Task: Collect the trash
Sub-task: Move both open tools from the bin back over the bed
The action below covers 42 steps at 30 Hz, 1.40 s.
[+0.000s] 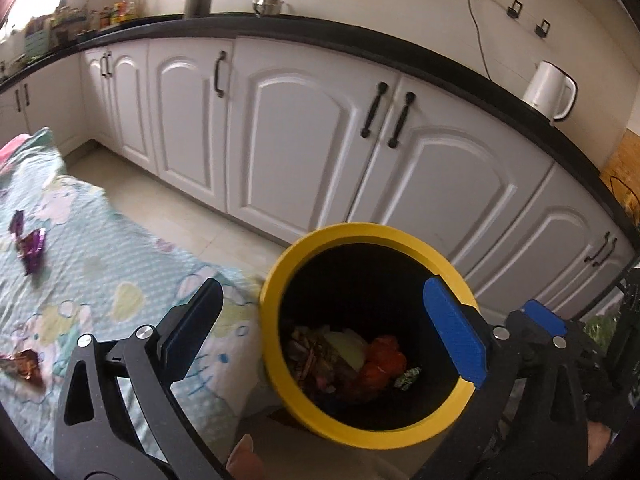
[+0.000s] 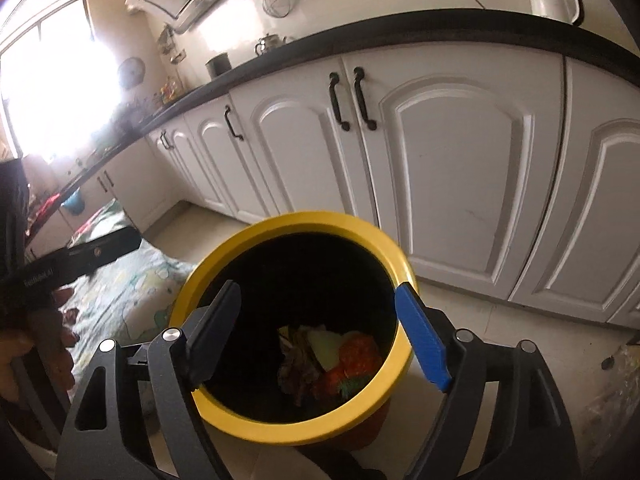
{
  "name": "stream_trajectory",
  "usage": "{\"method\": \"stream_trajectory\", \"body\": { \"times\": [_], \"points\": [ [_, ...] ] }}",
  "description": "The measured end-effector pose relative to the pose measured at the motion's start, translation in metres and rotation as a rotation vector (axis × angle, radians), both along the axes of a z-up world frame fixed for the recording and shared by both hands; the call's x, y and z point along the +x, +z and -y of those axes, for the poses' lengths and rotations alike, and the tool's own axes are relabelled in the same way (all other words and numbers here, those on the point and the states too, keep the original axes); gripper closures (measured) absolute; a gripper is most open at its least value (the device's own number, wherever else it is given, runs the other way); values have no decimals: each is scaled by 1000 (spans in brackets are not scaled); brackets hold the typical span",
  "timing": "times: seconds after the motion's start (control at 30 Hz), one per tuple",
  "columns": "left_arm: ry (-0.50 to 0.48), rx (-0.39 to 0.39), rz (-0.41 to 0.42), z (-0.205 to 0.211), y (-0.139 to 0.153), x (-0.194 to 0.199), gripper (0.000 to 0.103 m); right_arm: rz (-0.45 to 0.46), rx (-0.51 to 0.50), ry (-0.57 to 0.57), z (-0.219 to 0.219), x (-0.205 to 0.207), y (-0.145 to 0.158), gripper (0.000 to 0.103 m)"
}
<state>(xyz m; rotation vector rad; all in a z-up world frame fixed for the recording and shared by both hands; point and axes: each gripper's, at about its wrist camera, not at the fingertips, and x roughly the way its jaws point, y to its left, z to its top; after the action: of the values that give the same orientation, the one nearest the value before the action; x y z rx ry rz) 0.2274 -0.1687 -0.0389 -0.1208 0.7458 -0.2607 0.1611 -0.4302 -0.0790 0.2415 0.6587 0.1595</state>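
Note:
A round bin with a yellow rim (image 1: 280,272) (image 2: 248,236) stands on the floor beside a low cloth-covered surface. Inside lie crumpled wrappers (image 1: 360,360) (image 2: 332,360), brown, pale green, red and shiny green. My left gripper (image 1: 328,328) is open and empty, held above the bin's mouth. My right gripper (image 2: 320,332) is open and empty, also over the bin. A purple wrapper (image 1: 30,246) and a brown wrapper (image 1: 22,364) lie on the patterned cloth (image 1: 100,272) at the left.
White kitchen cabinets (image 1: 300,140) with a black countertop (image 1: 320,28) stand behind the bin. A white kettle (image 1: 550,88) sits on the counter. The left gripper's arm (image 2: 80,256) shows at the left of the right wrist view.

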Motion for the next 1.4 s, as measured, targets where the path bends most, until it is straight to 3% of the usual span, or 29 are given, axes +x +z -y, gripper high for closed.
{"method": "stream_trajectory", "body": {
  "times": [0.43, 0.73, 1.13, 1.4],
  "points": [
    [132, -3, 70, -50, 20, -28, 10, 71, 2, 53, -19, -9, 23, 24],
    [237, -6, 116, -99, 32, -48, 10, 116, -9, 127, -55, -12, 44, 23],
    [361, -32, 110, -157, 30, -73, 10, 141, -46, 260, -111, -13, 65, 22],
    [448, -42, 51, -205, 13, -90, 10, 120, -38, 382, -157, -3, 71, 22]
  ]
}}
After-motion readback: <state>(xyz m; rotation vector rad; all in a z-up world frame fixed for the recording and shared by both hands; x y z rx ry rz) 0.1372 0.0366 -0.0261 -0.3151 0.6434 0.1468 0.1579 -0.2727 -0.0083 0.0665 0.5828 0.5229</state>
